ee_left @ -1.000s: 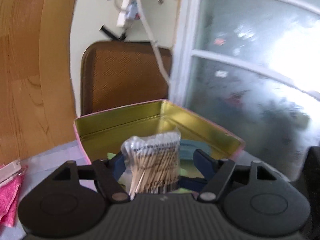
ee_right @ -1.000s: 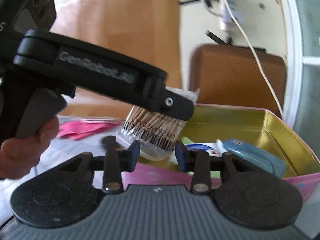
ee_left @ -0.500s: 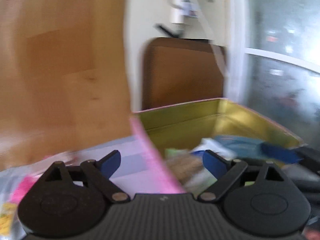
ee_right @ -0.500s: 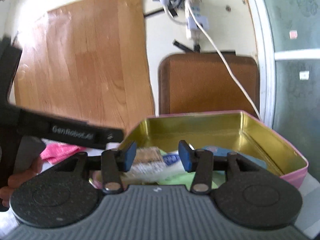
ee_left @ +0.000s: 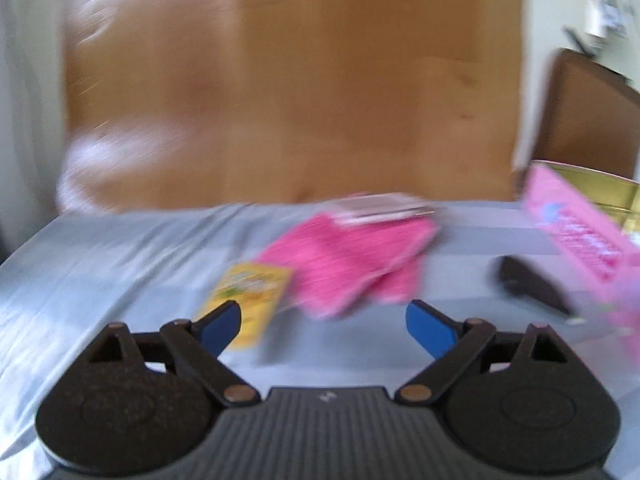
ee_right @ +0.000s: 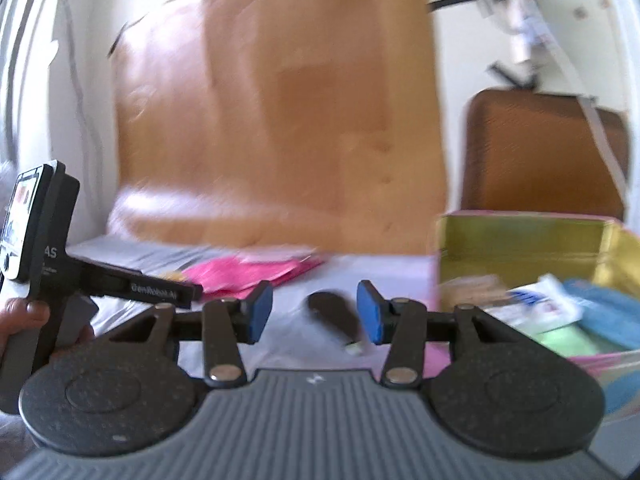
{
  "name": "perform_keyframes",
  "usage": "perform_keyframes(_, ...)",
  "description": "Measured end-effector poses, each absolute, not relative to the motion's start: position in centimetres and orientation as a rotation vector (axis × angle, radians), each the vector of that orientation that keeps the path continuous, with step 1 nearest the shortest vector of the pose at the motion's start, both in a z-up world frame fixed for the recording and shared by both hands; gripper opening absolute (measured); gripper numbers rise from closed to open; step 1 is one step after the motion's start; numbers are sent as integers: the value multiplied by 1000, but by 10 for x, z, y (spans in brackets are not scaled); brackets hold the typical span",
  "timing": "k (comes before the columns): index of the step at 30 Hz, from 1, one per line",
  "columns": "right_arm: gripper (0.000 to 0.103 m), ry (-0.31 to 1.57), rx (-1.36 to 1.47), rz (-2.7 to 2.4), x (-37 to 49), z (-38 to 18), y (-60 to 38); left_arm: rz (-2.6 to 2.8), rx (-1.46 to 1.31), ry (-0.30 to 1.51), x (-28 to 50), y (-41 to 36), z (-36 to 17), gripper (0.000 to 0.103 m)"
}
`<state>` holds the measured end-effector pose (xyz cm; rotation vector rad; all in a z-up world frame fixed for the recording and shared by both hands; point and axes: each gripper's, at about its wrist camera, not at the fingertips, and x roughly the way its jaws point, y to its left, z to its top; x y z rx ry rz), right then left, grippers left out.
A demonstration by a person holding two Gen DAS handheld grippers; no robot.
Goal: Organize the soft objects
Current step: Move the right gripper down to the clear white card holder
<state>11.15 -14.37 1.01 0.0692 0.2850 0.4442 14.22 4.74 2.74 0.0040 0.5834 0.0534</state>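
Note:
The left wrist view is blurred. My left gripper [ee_left: 325,330] is open and empty, low over the grey sheet [ee_left: 120,264]. Just beyond its fingers lie a pink cloth [ee_left: 348,264] and a yellow packet [ee_left: 252,292]; a clear flat packet [ee_left: 380,206] rests on the cloth's far edge. The pink tin [ee_left: 580,236] is at the right edge. In the right wrist view my right gripper [ee_right: 315,314] is open with nothing between its pads. The tin [ee_right: 520,240], gold inside, holds a cotton swab packet [ee_right: 468,286], a white packet [ee_right: 536,304] and blue and green items.
A small black object [ee_right: 336,312] lies on the sheet between the pink cloth [ee_right: 248,272] and the tin. A hand [ee_right: 24,316] holds the left gripper's handle at the left. A wooden board [ee_right: 280,120] and a brown chair back [ee_right: 540,152] stand behind.
The left gripper released the cotton swab packet into the tin, opened wide, and swung left and down toward the pink cloth. The right gripper also turned left, so the tin sits at its right.

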Motion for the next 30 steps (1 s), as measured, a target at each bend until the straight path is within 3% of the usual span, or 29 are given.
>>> perform_keyframes(11, 50, 485, 103, 552, 190, 7, -55, 338, -252, 546, 123, 183, 2, 92)
perform_keyframes(14, 59, 504, 206, 510, 224, 12, -47, 344, -219, 545, 127, 178, 2, 92)
perform_keyframes(21, 64, 617, 578, 303, 317, 3, -76, 328, -155, 536, 125, 167, 0, 92)
perform_keyframes(30, 69, 729, 628, 276, 341, -16, -72, 297, -160, 551, 129, 167, -2, 92)
